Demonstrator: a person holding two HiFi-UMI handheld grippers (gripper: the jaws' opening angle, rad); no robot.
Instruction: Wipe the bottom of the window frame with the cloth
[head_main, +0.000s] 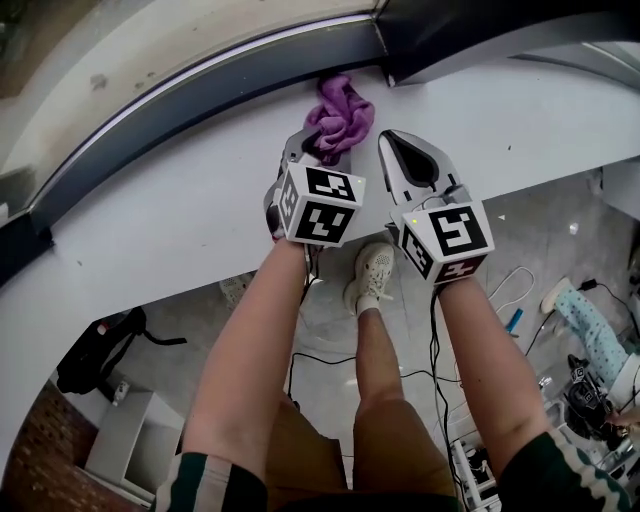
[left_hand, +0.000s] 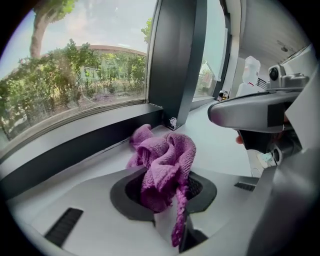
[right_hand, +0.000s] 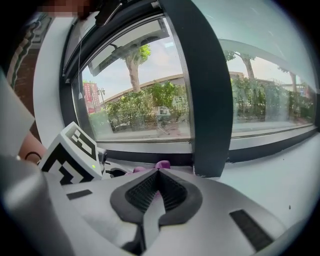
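A crumpled purple cloth (head_main: 342, 115) lies against the dark bottom rail of the window frame (head_main: 210, 95), beside the dark upright post (left_hand: 175, 60). My left gripper (head_main: 315, 150) is shut on the cloth (left_hand: 162, 167), which bunches out of its jaws and rests on the white sill (head_main: 180, 200). My right gripper (head_main: 405, 160) hovers just right of the cloth, jaws shut with nothing between them. In the right gripper view a bit of the purple cloth (right_hand: 161, 164) peeks over my right gripper (right_hand: 159, 175), with the window frame's bottom rail (right_hand: 150, 157) behind it.
The white sill runs wide to both sides, with its front edge (head_main: 250, 270) under my forearms. Below it, the floor holds cables (head_main: 330, 360), a black bag (head_main: 95, 350) and a blue item (head_main: 513, 321). A white bottle (left_hand: 250, 72) stands far along the sill.
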